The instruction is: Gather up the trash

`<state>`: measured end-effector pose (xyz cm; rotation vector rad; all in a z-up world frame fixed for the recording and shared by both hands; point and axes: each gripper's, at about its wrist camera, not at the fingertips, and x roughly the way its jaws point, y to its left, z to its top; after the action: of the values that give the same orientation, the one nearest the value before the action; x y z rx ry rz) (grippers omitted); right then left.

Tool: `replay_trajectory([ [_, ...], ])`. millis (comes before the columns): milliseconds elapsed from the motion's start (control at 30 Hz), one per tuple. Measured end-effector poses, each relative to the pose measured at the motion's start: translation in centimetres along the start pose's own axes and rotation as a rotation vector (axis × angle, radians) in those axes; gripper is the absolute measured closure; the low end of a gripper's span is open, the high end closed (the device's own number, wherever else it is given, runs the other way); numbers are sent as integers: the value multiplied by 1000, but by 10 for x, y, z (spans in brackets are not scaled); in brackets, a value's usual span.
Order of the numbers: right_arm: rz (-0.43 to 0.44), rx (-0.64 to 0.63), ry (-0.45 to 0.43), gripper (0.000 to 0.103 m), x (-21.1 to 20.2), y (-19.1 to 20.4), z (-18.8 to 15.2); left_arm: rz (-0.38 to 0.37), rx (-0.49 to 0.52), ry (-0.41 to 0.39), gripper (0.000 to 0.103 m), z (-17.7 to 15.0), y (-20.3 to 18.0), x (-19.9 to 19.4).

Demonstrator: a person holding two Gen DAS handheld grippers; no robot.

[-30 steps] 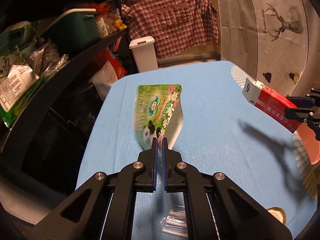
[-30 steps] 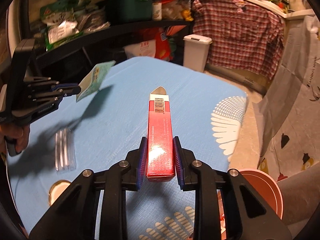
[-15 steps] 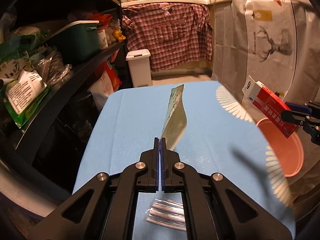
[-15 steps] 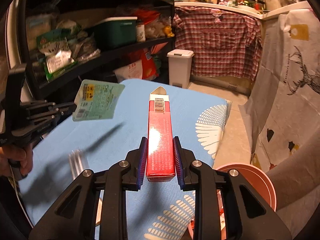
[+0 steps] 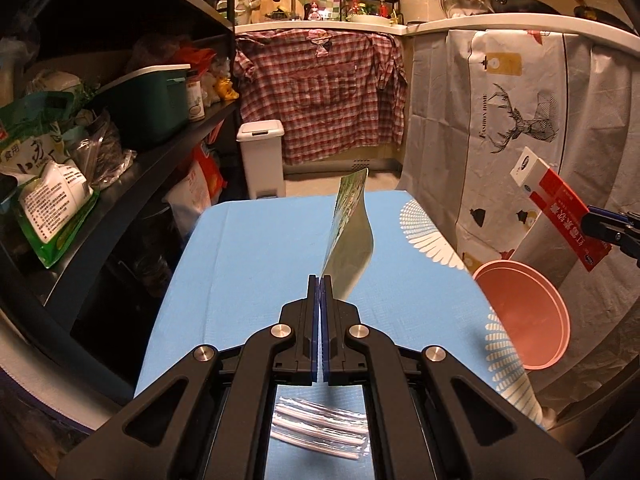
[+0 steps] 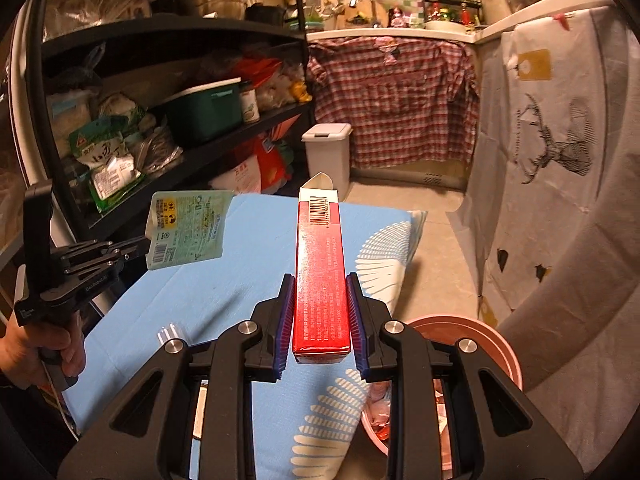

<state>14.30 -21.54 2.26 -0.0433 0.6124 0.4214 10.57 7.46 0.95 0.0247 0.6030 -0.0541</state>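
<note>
Behind the left claw point(image 5: 319, 280) a clear wrapper point(image 5: 320, 428) on the tabletop point(image 5: 248, 264) is partly hidden by the claw's frame. Its jaws are pressed together on a corner of a pouch point(image 5: 350, 236), which stands in the air above the blue cloth. The right claw point(image 6: 320, 312) is partly open and grips a red box point(image 6: 320, 272) from both sides, above the tabletop's right edge. A pink bin point(image 6: 472, 344) stands just beside that edge, partly cut off by the claw. Dark shelves point(image 5: 120, 168) crowd the left side; open floor lies beyond the tabletop's far edge.
</note>
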Motion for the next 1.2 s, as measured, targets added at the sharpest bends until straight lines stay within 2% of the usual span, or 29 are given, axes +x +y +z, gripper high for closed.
replay_trajectory([
  [100, -50, -1, -10, 77, -5, -9, -7, -18, -9, 0, 102, 1, -3, -2],
  [433, -126, 61, 11, 77, 3, -43, -25, -63, 3, 3, 102, 7, -27, 6],
  [700, -165, 98, -6, 77, -3, -60, -27, -98, 23, 8, 102, 13, -56, 13],
  [1200, -242, 178, -2, 77, -13, -94, -35, -208, 61, 7, 102, 25, -120, 23],
])
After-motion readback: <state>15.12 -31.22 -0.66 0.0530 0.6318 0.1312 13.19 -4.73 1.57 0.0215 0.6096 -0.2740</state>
